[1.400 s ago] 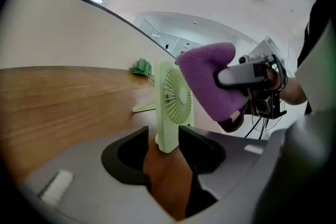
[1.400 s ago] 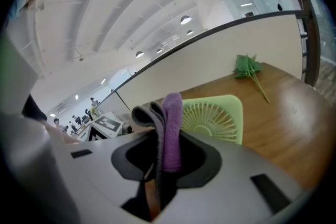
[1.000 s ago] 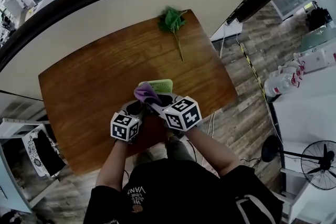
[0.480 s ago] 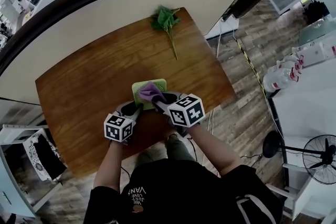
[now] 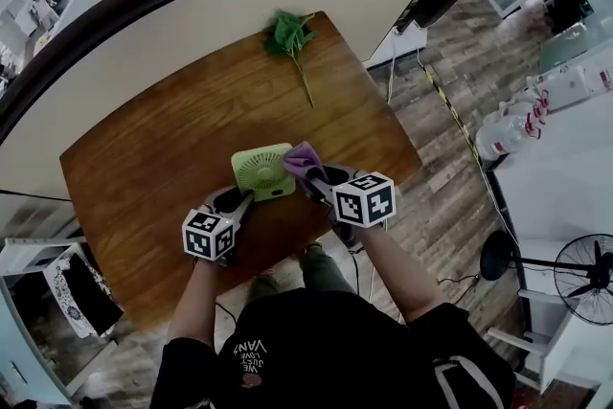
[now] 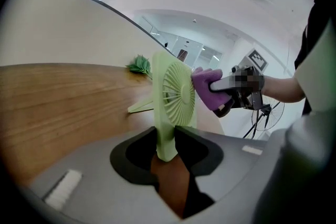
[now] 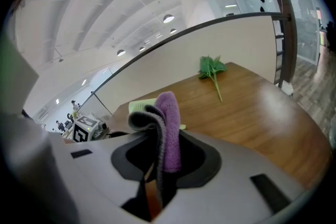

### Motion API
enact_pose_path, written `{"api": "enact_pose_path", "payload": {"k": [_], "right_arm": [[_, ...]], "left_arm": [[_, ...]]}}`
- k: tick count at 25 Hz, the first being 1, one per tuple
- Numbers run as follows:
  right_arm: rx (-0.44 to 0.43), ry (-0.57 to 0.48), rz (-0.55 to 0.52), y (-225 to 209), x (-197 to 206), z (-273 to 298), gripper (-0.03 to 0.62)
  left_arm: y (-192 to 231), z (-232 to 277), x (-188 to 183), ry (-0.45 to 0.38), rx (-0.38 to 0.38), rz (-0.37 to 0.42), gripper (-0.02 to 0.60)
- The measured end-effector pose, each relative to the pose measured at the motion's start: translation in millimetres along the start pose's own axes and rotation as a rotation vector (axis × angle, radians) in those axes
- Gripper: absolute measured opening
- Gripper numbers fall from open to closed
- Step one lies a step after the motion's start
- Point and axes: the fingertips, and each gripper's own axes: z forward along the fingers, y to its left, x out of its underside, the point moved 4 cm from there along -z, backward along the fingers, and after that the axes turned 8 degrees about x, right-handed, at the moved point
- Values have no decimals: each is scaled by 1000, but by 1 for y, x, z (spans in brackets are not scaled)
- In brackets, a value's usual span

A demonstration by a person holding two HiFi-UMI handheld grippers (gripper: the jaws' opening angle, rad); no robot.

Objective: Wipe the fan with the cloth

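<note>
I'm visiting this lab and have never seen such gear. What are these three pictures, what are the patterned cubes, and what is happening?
No robot here: a person holds a two-jaw gripper in each hand; the patterned cubes are parts of those grippers. The head view looks down from a camera on the person's head; the other two views come from cameras riding on each gripper, looking along its jaws. The left gripper has just been closing its jaws on the lower edge of a small green fan at the wooden table. The right gripper pinches a purple cloth close by the fan's face. A leafy green sprig lies near the table's far edge.
</note>
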Motion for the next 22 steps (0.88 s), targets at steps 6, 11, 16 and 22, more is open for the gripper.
{"api": "enact_pose_path", "payload": {"k": [6,11,16,22], "right_arm": [[74,-21,38,-15,8,-14,100],[-23,-34,-50,26,12,-16,100],[-136,16,-154,74,22,15,100],[-196,63,-268,111,24,51,100]], "left_arm": [[0,1,0,-8,-4,10,124],[-4,-9,1,-61,-26,-7,132],[-7,-30,11,-107,-96,-30,132],[-3,-60,16,-164,-182,-63,130]]}}
